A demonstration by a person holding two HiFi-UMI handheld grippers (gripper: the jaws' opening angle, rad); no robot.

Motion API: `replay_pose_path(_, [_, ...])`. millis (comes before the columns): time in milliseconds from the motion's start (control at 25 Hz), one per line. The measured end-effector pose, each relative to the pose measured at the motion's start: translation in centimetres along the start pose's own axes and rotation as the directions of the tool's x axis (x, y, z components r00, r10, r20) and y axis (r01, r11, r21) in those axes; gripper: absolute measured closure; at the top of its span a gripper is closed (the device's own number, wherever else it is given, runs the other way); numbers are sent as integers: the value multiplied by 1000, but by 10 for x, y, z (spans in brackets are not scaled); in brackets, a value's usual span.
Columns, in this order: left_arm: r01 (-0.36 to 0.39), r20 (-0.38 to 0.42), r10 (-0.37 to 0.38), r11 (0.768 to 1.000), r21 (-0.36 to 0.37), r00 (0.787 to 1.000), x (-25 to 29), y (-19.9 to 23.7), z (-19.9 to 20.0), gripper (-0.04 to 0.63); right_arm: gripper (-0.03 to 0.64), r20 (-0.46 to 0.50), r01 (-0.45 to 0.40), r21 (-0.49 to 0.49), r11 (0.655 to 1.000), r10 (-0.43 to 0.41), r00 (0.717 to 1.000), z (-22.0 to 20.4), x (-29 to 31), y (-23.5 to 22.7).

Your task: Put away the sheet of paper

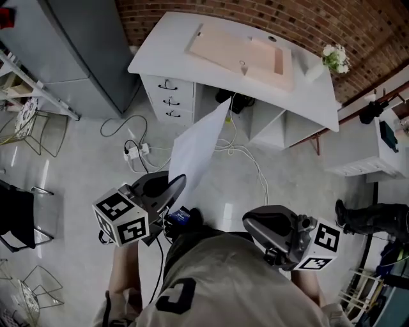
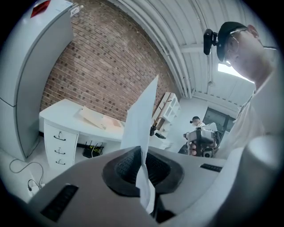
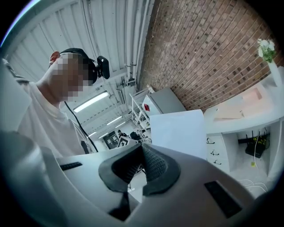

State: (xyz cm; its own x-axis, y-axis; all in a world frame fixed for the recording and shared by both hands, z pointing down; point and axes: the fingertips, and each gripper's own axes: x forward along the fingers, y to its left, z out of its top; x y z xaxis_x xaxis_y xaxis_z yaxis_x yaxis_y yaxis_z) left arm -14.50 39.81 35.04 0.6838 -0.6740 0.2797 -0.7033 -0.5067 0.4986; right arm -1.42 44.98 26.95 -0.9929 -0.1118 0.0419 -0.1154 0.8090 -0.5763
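White paper, one sheet of paper, is standing up from the left gripper, whose jaws are pressing together on its lower edge; in the left gripper view the sheet is rising between the two dark pads of that gripper and curling a little below them. The sheet is hanging in the air over the floor, short of the desk, touching nothing else. The right gripper is being held low beside the person's body, apart from the paper; in its own view its jaws are sitting closed together with nothing between them, and the sheet is showing beyond them as a pale rectangle. Two grippers in all, each carrying one marker cube. One white desk is standing against the brick wall, with one pale wooden board lying on the middle of the tabletop toward its far edge and one vase of white flowers standing at its right end. Three drawers are stacked under the tabletop's left end. One tall grey cabinet is standing left of the desk. On the floor between the person and the desk, one white power strip and loose cables are lying.
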Motion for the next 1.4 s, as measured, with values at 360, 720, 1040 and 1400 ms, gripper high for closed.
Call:
replay_pose_path(360, [-9,24,9,1000,-17,1000,2,11,4,581,594,-42,-16,31,999,17,999,4,18,-16])
replay_pose_path(720, [-131,79,133,991,-28,988,-13,15,17,580,594,-76,-168,50,984,172,982,13,42,-34])
replay_pose_path(1040, [-193,127,197,980,-48,972,28,12,56,581,594,-88,-269,-7,963,268,959,62,27,-71])
replay_pose_path(1400, [-214,99,212,977,8,972,119,7,95,581,594,26,-248,-2,969,248,968,110,-45,-136])
